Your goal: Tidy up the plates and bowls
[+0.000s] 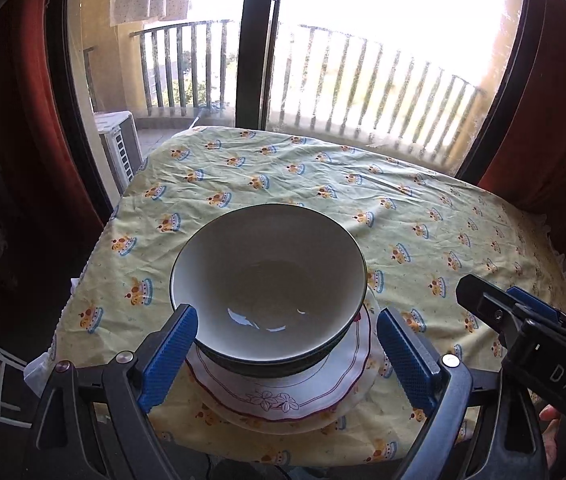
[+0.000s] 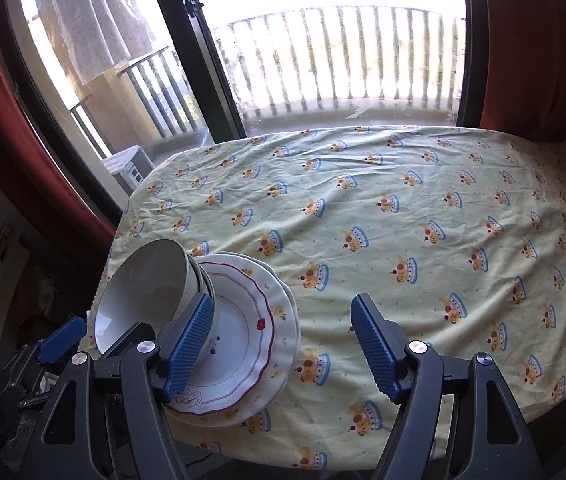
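The left tongs [image 1: 287, 356] are spread wide, one blue pad [image 1: 169, 360] on each side of the bowls, with a gap at the right pad; whether the left pad touches the bowl wall cannot be told. The right tongs [image 2: 279, 348] are spread open too and grip nothing, hanging above the tablecloth [image 2: 403, 220] just to the right of the stack, their left pad [image 2: 189, 344] passing in front of the plates.

The bowls [image 1: 269, 276], white inside with a dark rim, sit nested together; the right wrist view shows at least two or three rims one inside the other. They rest on the red-rimmed plate [image 1: 315, 384], which has a flower drawn on its edge and lies on a larger pale plate [image 2: 289, 332]. The whole stack stands at the near left part of the table, close to its edge.

Beyond the table are a window [image 1: 363, 60] and a balcony railing [image 2: 343, 56]
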`<state>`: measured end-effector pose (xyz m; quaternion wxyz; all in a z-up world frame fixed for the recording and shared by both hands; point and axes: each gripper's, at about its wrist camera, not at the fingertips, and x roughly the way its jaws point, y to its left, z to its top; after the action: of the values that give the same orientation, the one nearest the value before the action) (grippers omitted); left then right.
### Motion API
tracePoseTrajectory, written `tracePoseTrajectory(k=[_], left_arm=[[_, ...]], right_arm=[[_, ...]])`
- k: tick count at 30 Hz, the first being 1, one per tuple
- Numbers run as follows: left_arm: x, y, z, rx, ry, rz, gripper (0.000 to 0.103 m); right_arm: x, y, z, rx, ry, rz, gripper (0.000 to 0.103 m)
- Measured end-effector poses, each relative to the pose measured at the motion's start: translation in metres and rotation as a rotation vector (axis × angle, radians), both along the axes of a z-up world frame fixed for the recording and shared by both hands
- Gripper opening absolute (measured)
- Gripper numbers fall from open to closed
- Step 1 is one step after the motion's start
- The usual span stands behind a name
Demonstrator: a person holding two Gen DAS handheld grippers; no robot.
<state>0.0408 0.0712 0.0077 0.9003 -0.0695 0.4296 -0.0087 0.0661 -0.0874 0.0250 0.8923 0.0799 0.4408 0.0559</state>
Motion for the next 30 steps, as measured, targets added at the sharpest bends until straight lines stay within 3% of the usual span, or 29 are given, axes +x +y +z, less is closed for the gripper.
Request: tracePoseTrajectory(k=[5, 18, 23, 30], left_arm=[[-0.023, -0.021, -0.011, 0.049, -0.064, 0.001, 0.092], [-0.065, -0.066, -0.033, 0.038, -0.121, -0.033, 0.092], [-0.078, -0.078, -0.041, 0.042, -0.12, -0.029, 0.092], [-0.087, -0.092, -0.04, 0.066, -0.13, -0.046, 0.093]], right_arm=[[-0.027, -0.026, -0.007, -0.069, -0.054, -0.011, 0.075], [-0.083, -0.076, -0.037, -0.189, -0.152, -0.031, 0.078], [-0.101, -0.086, -0.044, -0.209, -0.179, -0.032, 0.085], [-0.113, -0.102, -0.051, -0.176, -0.147, -0.063, 0.085]])
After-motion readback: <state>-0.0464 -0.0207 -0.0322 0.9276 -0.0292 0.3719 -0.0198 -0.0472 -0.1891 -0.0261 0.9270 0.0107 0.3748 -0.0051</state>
